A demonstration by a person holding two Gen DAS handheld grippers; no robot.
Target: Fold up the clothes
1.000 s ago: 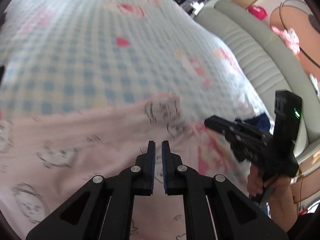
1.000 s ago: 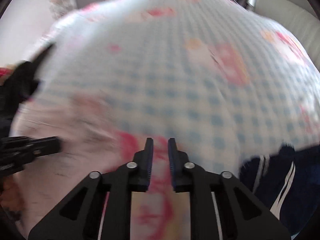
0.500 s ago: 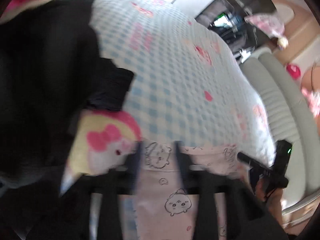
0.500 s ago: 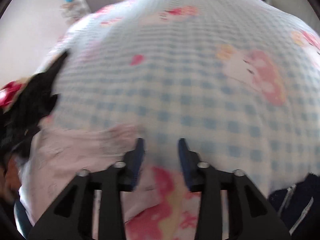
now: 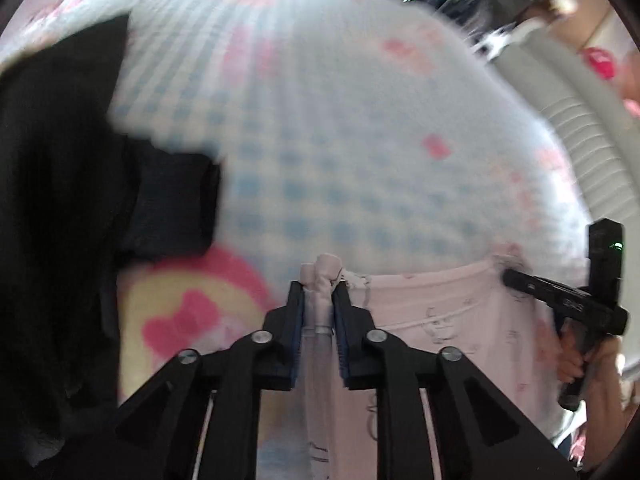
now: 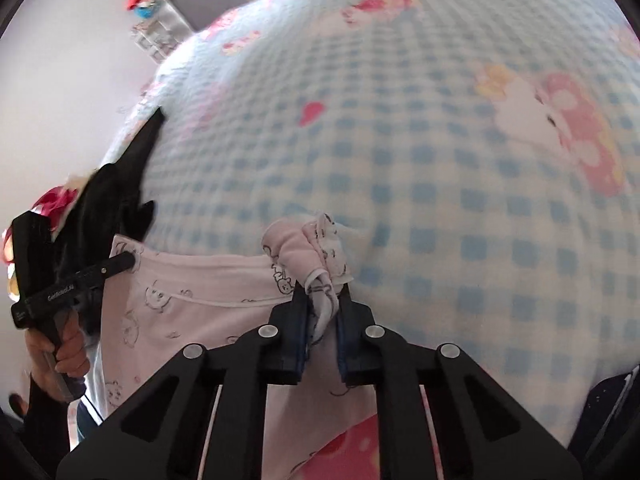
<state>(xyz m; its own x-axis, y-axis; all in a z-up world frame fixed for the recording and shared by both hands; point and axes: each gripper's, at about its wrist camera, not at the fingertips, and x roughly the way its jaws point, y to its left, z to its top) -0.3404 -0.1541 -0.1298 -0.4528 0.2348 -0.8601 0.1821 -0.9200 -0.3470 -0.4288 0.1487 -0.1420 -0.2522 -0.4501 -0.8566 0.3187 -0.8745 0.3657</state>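
Your left gripper (image 5: pixel 319 304) is clamped on a bunched corner of the pink printed garment (image 5: pixel 448 320), the cloth squeezed between its blue pads and poking out past the tips. Your right gripper (image 6: pixel 322 308) pinches the opposite corner the same way. Between them the garment's top edge runs nearly taut, and the rest hangs toward you over the near part of the blue-checked bedspread (image 6: pixel 420 168). A black garment (image 5: pixel 60 184) lies on the bed at the far left, touching the pink one's left corner in the right wrist view. A dark blue garment (image 6: pixel 608 408) with white stripes sits at the near right.
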